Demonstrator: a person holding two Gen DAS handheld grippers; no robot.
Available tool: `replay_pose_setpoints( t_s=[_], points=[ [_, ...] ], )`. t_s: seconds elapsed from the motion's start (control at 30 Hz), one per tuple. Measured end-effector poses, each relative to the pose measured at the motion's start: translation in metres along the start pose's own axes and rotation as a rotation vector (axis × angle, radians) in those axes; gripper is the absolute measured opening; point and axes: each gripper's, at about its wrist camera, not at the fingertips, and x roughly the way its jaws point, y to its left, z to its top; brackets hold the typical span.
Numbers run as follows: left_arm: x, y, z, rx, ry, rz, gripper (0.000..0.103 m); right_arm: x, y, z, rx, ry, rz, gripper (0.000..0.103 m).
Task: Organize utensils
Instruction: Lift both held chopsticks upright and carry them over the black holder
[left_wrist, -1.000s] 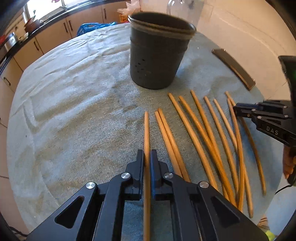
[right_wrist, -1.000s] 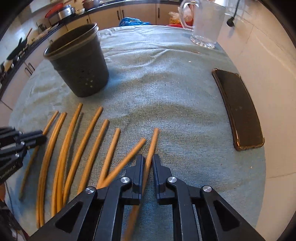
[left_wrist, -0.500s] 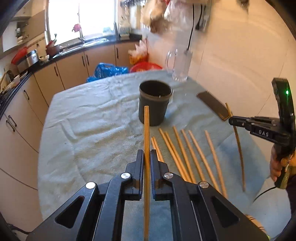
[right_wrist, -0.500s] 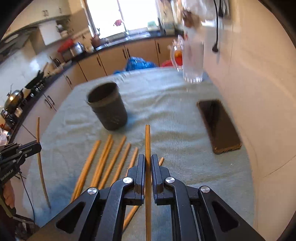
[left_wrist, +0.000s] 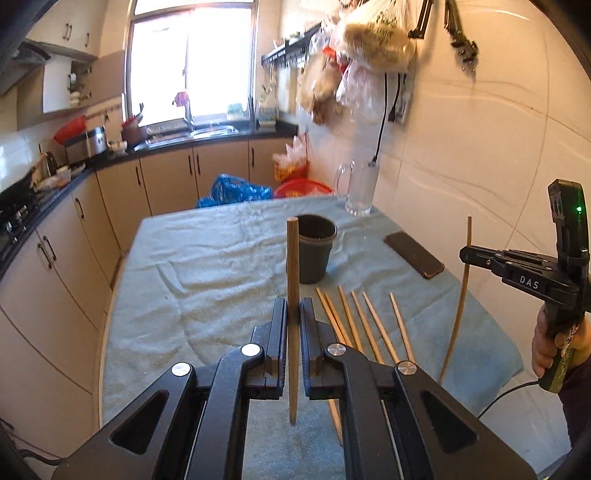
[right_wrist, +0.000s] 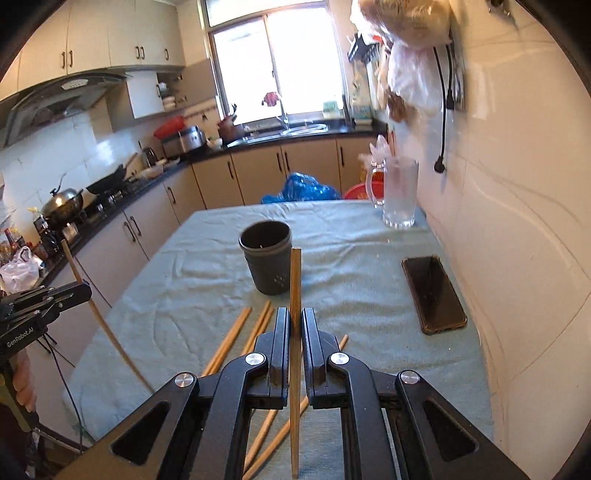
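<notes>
Both tools have risen further above the bench since a moment ago. Left wrist view: the left tool (left_wrist: 293, 314) clamps a chopstick (left_wrist: 292, 266) upright, the dark holder (left_wrist: 316, 253) beyond it, loose chopsticks (left_wrist: 364, 325) lying on the cloth-covered bench (left_wrist: 184, 266). Right wrist view: the right tool (right_wrist: 295, 326) grips another chopstick (right_wrist: 295, 291) upright before the holder (right_wrist: 267, 258).

A smooth, light wooden chopstick (left_wrist: 293, 280) is seen between the matt black plastic fingers (left_wrist: 279, 332) of the left gripper (left_wrist: 293, 317). Ahead of it, a matt dark plastic utensil holder (left_wrist: 314, 253) and a glossy black phone (left_wrist: 413, 254) are seen on a rough, wrinkled pale blue towel (left_wrist: 207, 266).
</notes>
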Motion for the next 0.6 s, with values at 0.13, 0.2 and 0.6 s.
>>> replay_pose_setpoints(
  t_s=[0.13,0.2,0.6],
  points=[
    [-0.007,-0.002,0.011,-0.003,-0.033,-0.015,0.006,-0.007,0.001,0.008,-0.001,-0.035,-0.003,0.007],
    [-0.004,-0.003,0.023,-0.005,-0.042,-0.025,0.006,-0.010,-0.001,0.015,0.005,-0.048,0.000,0.007],
    [0.040,-0.007,0.127,-0.053,-0.115,-0.018,0.006,0.005,0.002,0.099,0.043,-0.162,0.033,0.007]
  ],
)
